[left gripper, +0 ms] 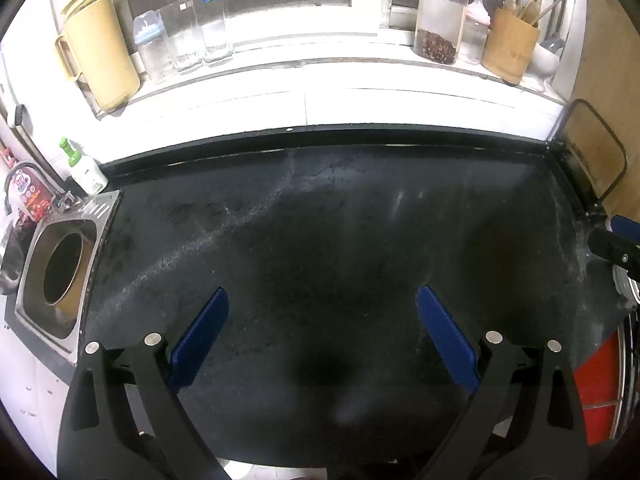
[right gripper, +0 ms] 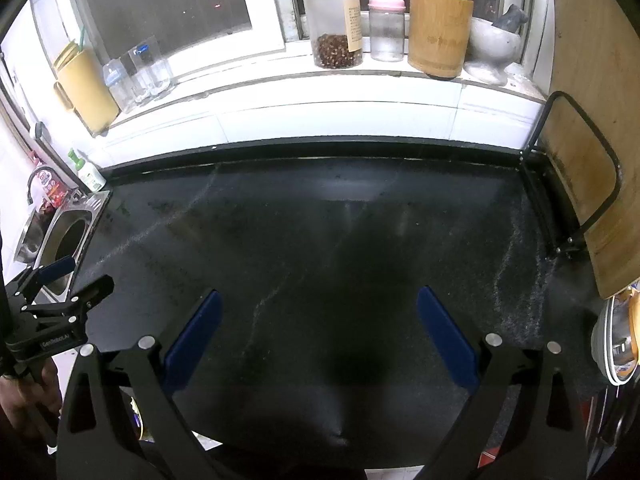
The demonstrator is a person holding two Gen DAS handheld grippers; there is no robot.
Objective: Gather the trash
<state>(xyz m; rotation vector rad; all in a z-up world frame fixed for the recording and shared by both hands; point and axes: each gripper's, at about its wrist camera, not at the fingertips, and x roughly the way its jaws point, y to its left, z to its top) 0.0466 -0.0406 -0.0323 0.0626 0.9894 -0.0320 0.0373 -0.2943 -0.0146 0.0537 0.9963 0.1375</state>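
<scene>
While both tools hover over the dark countertop (left gripper: 320, 220), the left gripper (left gripper: 323, 304) and right gripper (right gripper: 318, 306) hold their jaws apart, empty. No trash is visible on the counter or beside the sink (left gripper: 60, 272); judged ready for a pick.

Dark speckled countertop (left gripper: 320, 220), inset sink (left gripper: 60, 272)
</scene>
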